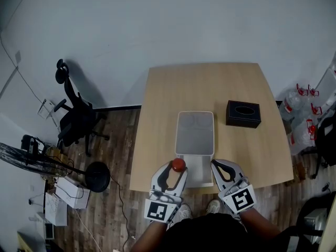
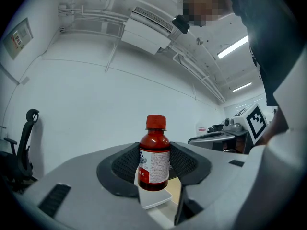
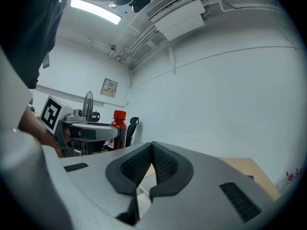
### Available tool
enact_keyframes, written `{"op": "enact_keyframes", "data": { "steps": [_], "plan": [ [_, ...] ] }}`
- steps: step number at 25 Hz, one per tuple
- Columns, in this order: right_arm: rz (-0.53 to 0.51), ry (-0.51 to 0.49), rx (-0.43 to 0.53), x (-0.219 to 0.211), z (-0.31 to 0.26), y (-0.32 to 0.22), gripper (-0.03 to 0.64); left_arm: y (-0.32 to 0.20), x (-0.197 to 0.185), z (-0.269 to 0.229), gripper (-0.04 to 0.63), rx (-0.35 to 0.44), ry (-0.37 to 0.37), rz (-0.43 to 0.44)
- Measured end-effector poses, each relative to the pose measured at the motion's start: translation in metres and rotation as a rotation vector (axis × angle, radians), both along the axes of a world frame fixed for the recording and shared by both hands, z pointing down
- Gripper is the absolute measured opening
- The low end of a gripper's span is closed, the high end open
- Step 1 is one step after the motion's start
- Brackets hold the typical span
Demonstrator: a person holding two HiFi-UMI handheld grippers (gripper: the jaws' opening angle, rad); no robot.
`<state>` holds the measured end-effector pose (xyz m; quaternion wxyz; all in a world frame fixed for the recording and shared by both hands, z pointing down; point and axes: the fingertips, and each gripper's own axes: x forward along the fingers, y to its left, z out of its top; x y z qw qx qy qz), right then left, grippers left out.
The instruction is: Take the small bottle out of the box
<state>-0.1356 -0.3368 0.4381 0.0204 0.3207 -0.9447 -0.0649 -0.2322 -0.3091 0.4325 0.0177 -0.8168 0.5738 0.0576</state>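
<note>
A small bottle with dark red contents, a red cap and a white label stands upright between the pads of my left gripper, which is shut on it. In the head view the bottle hangs at the near left corner of the open white box on the wooden table. My right gripper hovers at the box's near right corner. Its pads touch each other with nothing between them. In the right gripper view the bottle shows to the left.
A black tissue box sits on the table to the right of the white box. A white flap lies in front of the box near the table's front edge. An office chair and a fan stand on the floor at left.
</note>
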Motion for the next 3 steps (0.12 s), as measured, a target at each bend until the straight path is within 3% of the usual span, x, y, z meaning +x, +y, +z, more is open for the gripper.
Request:
{"op": "enact_keyframes", "data": {
  "steps": [3],
  "plan": [
    [-0.003,-0.022,0.01,-0.0025,-0.0063,-0.0005,0.011,-0.0006,0.0015,-0.0012,0.21,0.002,-0.002,0.004]
  ]
}}
